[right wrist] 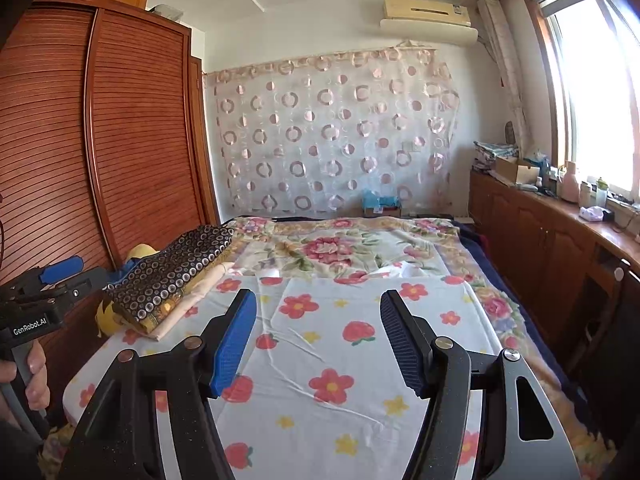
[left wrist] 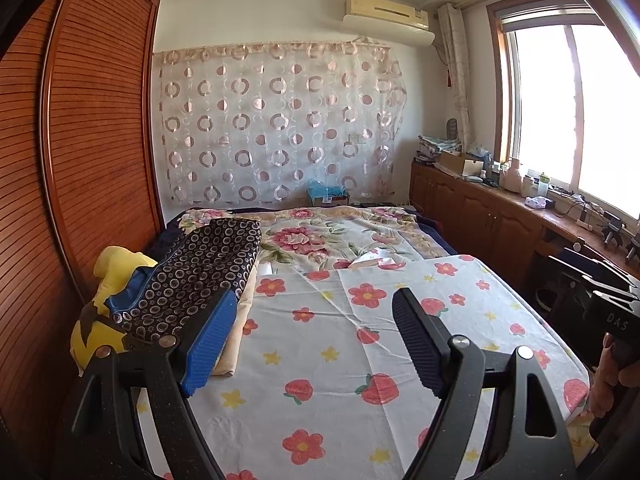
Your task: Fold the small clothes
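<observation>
The folded clothes (left wrist: pixel 192 280) sit in a stack at about ten o'clock in the left wrist view, on the left edge of the bed beside the wardrobe (left wrist: pixel 92 120). The top piece is dark with a pattern of small rings, and a pale peach piece (left wrist: pixel 236 344) lies beneath it with its edge showing. In the right wrist view the same stack (right wrist: pixel 176 272) lies at about ten o'clock. A yellow soft toy (left wrist: pixel 108 272) is tucked against the stack on the wardrobe side.

The left gripper (left wrist: pixel 316 344) hangs above the sheet (left wrist: pixel 340 352), which is white with red flowers and strawberries; its fingers are spread wide and hold nothing. The right gripper (right wrist: pixel 318 340) is likewise spread wide above the same sheet (right wrist: pixel 320 360), nothing between its fingers. Each gripper shows in the other's view: the right one (left wrist: pixel 600 300) at three o'clock, held in a hand (left wrist: pixel 612 380), and the left one (right wrist: pixel 60 276) at nine o'clock, also in a hand (right wrist: pixel 32 376).

Beyond the sheet lies a blanket (left wrist: pixel 332 236) with large pink flowers. A curtain (left wrist: pixel 280 128) with rings hangs on the far wall at twelve o'clock, and a window (left wrist: pixel 568 112) stands at two o'clock.
</observation>
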Demonstrator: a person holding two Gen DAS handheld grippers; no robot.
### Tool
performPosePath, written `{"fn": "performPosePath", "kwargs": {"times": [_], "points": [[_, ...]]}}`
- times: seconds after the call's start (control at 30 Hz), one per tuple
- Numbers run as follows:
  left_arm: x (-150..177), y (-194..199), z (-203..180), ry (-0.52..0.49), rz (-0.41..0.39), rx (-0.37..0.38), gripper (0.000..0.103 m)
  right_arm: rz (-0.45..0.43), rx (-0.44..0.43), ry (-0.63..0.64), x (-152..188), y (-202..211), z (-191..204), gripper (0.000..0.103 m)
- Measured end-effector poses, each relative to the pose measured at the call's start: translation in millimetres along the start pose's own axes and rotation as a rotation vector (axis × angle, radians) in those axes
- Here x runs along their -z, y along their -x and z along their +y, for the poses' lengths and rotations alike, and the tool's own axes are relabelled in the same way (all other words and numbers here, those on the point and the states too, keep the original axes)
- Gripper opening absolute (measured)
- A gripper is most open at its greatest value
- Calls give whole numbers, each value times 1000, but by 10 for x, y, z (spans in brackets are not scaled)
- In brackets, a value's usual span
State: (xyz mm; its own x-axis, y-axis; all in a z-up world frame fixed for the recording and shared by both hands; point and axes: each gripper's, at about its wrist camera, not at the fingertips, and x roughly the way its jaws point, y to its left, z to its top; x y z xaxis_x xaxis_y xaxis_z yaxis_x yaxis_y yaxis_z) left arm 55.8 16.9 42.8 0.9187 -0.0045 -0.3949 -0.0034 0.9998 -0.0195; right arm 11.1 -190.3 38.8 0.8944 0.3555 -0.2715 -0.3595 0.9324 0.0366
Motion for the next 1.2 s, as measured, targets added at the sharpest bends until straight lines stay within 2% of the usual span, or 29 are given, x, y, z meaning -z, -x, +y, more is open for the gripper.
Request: {"fn": "performPosePath", "kwargs": {"times": [1.2], "points": [[18, -6, 6, -2, -2, 1, 81, -1, 2, 0, 12, -6, -52, 66]]}}
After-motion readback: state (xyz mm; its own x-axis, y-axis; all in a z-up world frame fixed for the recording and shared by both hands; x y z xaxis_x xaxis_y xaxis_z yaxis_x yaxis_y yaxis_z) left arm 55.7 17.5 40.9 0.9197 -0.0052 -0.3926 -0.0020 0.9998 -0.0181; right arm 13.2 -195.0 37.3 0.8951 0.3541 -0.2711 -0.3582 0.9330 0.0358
